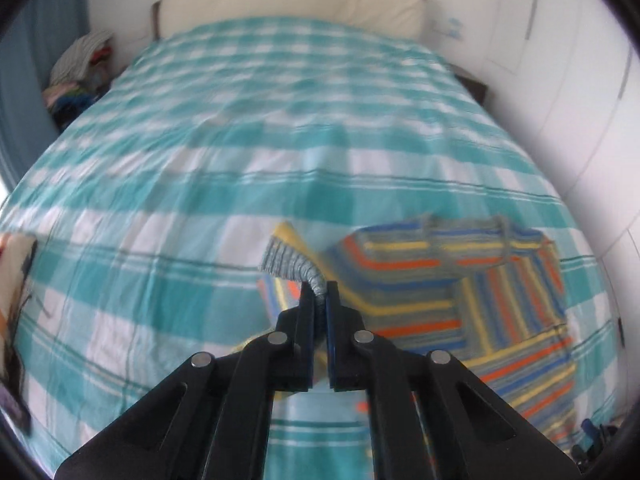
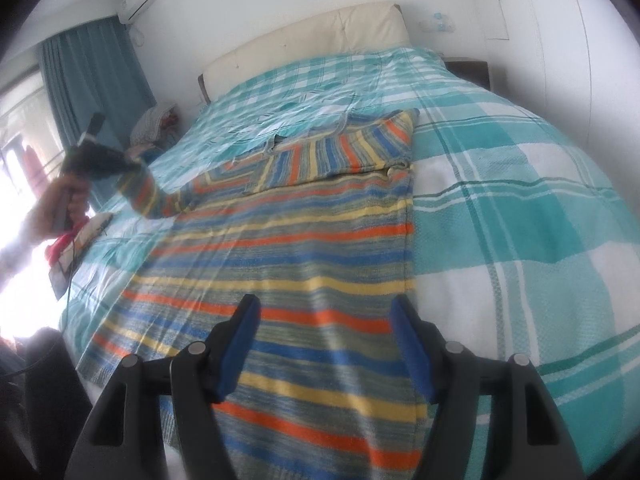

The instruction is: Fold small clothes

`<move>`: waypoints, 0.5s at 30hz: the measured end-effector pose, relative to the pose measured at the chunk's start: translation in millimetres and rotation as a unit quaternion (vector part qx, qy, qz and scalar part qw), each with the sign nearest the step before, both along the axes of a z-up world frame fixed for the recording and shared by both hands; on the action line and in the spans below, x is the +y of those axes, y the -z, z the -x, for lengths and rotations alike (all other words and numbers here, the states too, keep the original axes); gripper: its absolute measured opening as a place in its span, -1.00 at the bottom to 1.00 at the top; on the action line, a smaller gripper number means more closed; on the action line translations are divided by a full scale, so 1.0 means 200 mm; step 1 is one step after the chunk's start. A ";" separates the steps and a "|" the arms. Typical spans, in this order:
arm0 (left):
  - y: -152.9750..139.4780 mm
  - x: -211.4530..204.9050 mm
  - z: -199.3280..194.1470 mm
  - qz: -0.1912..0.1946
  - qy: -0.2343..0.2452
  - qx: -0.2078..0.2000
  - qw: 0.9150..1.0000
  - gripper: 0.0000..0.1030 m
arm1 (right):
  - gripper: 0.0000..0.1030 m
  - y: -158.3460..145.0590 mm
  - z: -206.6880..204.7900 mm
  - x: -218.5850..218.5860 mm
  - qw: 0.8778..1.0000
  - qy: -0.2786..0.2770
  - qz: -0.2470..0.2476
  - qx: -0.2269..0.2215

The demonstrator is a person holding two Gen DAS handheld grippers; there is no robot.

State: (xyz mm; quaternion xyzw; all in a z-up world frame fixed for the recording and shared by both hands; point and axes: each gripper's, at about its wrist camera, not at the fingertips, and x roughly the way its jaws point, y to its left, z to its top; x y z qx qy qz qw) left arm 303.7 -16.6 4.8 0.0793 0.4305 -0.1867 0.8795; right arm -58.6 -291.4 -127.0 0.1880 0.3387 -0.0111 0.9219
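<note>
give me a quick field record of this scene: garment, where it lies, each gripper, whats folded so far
garment: striped sweater, orange, blue, yellow and grey bands
surface: teal checked bedspread
left gripper: jaws shut on the grey sleeve cuff, sleeve lifted off the bed
right gripper: jaws open, above the sweater's lower body, holding nothing
fold so far: right sleeve lies folded across the chest; left sleeve in the air
nearby: cream headboard, clothes pile beside the bed

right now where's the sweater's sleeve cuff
The grey cuff is pinched in the left gripper, lifted off the checked bedspread at the striped sweater's left side.
</note>
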 end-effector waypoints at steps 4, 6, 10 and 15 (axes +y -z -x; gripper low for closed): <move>-0.01 -0.46 0.10 0.010 0.086 -0.004 0.996 -0.94 | 0.29 -0.01 0.02 -0.01 1.000 0.005 0.002 -0.004; 0.04 -0.65 0.16 0.014 0.123 -0.001 0.992 -0.86 | 0.29 -0.01 0.03 -0.02 1.000 0.009 0.001 -0.004; 0.18 -0.82 0.21 -0.005 0.124 0.024 0.992 0.68 | 0.29 -0.02 0.06 -0.06 1.000 0.021 -0.005 -0.007; 0.18 -0.63 0.18 0.002 0.083 0.017 0.996 0.73 | 0.29 -0.03 0.08 -0.10 0.999 0.028 -0.017 -0.013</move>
